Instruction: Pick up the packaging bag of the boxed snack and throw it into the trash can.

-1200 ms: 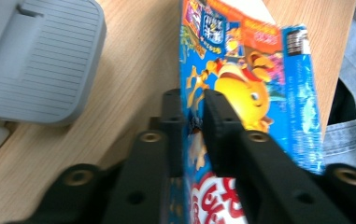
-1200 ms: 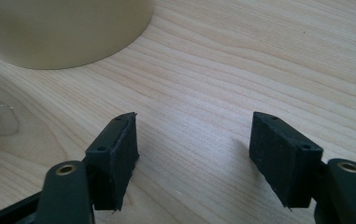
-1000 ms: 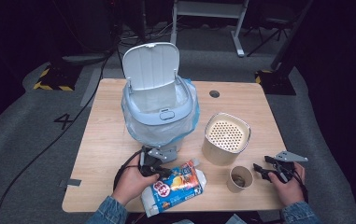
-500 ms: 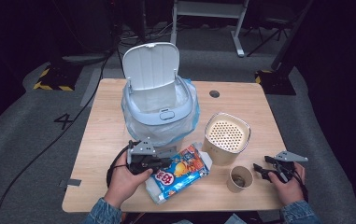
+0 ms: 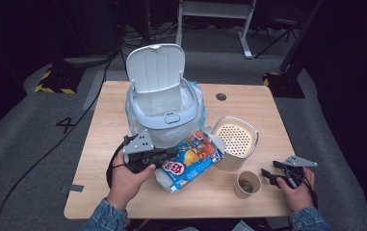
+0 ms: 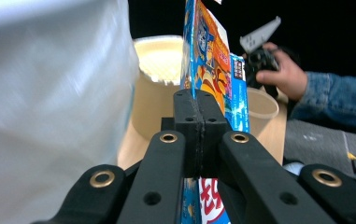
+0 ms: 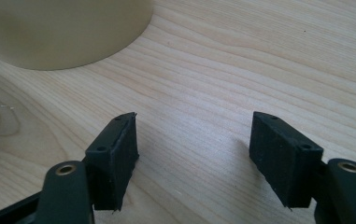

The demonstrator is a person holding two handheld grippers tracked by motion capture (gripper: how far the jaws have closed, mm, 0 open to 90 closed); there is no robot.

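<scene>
Left gripper (image 5: 164, 155) jaws clamp the snack bag (image 5: 190, 160) beside the bin (image 5: 164, 113); right gripper (image 7: 192, 154) jaws gape empty

Black gripper (image 6: 197, 135) arms, brass-ringed screw holes, denim sleeves (image 5: 105, 217).

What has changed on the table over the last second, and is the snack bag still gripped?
The left gripper, still shut on the snack bag, has lifted it off the table's near edge and carried it up toward the open bin, so the bag now tilts against the bin's front. The right gripper stayed open beside the paper cup. Bin, cup and the perforated-top canister kept their places.
</scene>
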